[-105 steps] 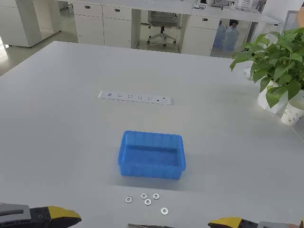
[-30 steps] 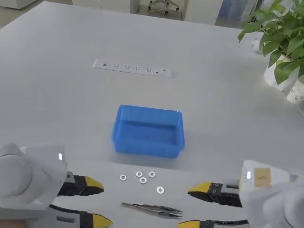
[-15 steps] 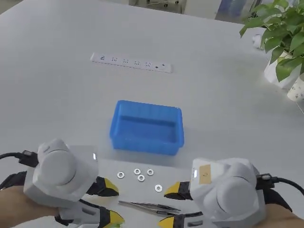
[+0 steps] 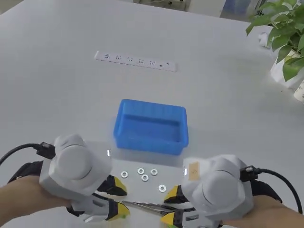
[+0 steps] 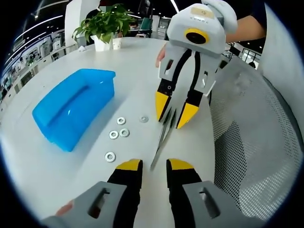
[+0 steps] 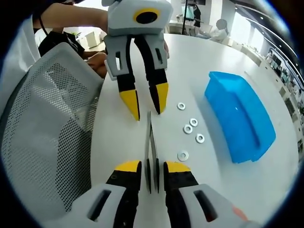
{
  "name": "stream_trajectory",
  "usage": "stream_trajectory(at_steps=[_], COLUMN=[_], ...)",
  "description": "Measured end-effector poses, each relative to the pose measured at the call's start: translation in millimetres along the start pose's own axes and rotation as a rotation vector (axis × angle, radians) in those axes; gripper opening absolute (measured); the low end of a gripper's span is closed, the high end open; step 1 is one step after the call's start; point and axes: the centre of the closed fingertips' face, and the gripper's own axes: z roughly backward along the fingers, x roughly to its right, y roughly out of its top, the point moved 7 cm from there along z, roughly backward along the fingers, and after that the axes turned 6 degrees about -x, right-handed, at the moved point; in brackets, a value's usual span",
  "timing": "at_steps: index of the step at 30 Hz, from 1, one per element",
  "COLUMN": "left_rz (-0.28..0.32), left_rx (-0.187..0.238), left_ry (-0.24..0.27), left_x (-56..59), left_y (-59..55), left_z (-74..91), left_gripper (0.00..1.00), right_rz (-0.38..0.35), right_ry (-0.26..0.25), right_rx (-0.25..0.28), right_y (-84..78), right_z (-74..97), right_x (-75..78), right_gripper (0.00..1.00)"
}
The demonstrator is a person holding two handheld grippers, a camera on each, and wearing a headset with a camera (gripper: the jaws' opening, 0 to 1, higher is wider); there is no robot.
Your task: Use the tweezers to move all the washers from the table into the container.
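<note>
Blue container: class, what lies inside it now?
Nothing shows inside the blue container; the floor in sight is bare. Its near wall covers a strip of that floor. Five washers lie on the table outside it.

On the wide white table (image 4: 57,95), the blue rectangular plastic container (image 4: 151,126) sits in the middle. The long white power strip (image 4: 135,61) lies well behind it, and the leafy green potted plant (image 4: 281,23) stands at the far right. Five small metal ring washers (image 4: 145,178) lie just in front of the container, four close together and one to their right, nearer the person. The slim metal tweezers (image 4: 145,205) lie in front of the washers, between the left gripper (image 4: 119,199) and the right gripper (image 4: 168,205), with one end reaching in between the right gripper's parted jaws
</note>
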Motion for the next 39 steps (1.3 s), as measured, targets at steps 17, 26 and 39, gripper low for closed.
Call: stream_trajectory(at_steps=[17, 26, 39], left_rz=[-0.038, -0.030, -0.043], left_rx=[-0.013, -0.023, -0.040], left_ry=[-0.018, -0.037, -0.018], left_x=[-2.9, -3.5, 0.2], left_y=[5.9, 5.8, 2.8], left_z=[-5.4, -5.3, 0.3], left_gripper=[0.13, 0.07, 0.08], right_rz=[0.036, 0.107, 0.149], right_ry=[0.003, -0.011, -0.039], right_rx=[-0.023, -0.037, 0.050], right_y=[1.1, 1.9, -0.1], right_z=[0.5, 0.1, -0.9], right_x=[6.1, 2.8, -3.0], right_gripper=[0.12, 0.08, 0.05])
